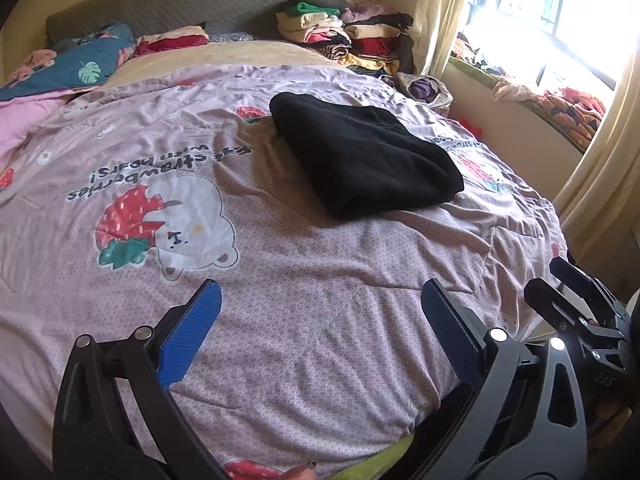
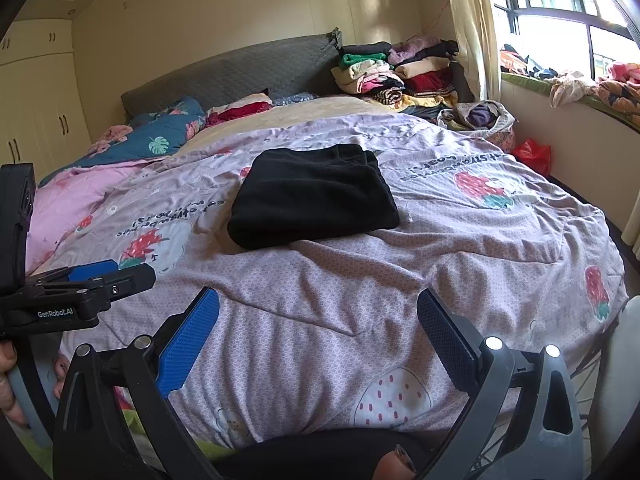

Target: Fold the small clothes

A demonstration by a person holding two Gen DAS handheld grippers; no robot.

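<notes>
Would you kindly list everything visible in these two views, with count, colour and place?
folded garment: one, black, lying on the middle of the quilt
quilt: one, pink-lilac with strawberry and bear prints, covering the bed
headboard: one, grey quilted, at the far end
pillows: several, blue floral and red, below the headboard
clothes pile: one, mixed colours, far right corner by the curtain
red bag: one, on the floor under the window
wardrobe: one, cream, far left
left claw: one, black with blue pads, open above the quilt's near part
right claw: one, same colours, open, holding nothing
</notes>
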